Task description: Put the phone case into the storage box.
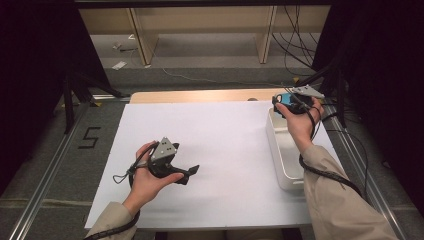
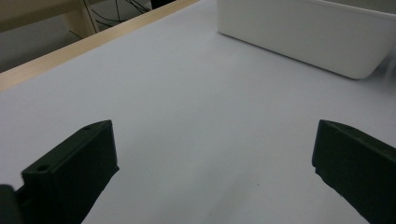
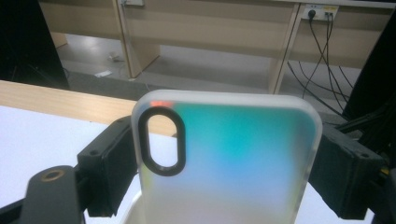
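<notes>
high view: white table (image 1: 220, 150), grey floor; left gripper (image 1: 187, 172) spread, right gripper (image 1: 285, 100) pinching phone case (image 3: 224, 163).

Grey floor (image 1: 210, 55), wooden shelving (image 1: 200, 20), cables (image 1: 295, 45), seemingly dim surroundings.

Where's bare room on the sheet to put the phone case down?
The white sheet is bare between the left gripper and the white bin, and along its far edge. The right side is crowded: the right gripper holds the phone case above the bin.
</notes>
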Motion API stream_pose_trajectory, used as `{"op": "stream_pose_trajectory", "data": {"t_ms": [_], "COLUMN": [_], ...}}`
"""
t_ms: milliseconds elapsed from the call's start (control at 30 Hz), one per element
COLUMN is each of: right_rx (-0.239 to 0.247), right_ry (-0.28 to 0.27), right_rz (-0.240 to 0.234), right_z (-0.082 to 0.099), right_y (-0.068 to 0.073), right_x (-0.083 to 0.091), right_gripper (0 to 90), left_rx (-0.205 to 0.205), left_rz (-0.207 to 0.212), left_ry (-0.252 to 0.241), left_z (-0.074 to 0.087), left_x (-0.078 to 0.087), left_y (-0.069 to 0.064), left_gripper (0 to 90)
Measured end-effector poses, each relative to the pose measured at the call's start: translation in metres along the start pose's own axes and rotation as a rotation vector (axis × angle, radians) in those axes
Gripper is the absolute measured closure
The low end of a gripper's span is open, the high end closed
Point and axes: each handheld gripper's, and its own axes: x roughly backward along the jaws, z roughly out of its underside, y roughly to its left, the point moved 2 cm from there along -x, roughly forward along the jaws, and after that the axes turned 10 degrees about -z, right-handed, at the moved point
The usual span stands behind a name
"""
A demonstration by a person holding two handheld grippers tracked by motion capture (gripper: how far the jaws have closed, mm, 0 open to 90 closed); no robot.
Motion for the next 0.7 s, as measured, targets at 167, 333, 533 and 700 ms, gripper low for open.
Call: {"op": "stream_pose_trajectory", "data": {"t_ms": [167,333,533,700], "right_rx": [-0.001,-0.002,-0.001,-0.004], "right_ry": [0.009,0.026,0.041,0.052], "right_rz": [-0.001,-0.001,-0.004,-0.004], "right_z": [0.0018,0.0042,0.006,0.0072], "right_y": [0.0002,0.0004,0.0008,0.0006], "right_x": [-0.0014,-0.0031,-0.0043,-0.005], "right_gripper": [18.1,18.1,18.0,18.0], "left_rx": [0.0,0.0,-0.001,0.0], "left_rz": [0.0,0.0,0.0,0.001], "left_ry": [0.0,0.0,0.0,-0.001], "left_z": [0.0,-0.0001,0.0,-0.0001], "left_x": [0.0,0.0001,0.0002,0.0003], "left_y": [-0.0001,-0.0001,-0.0002,-0.0001], "left_gripper": [0.0,0.0,0.0,0.0]}}
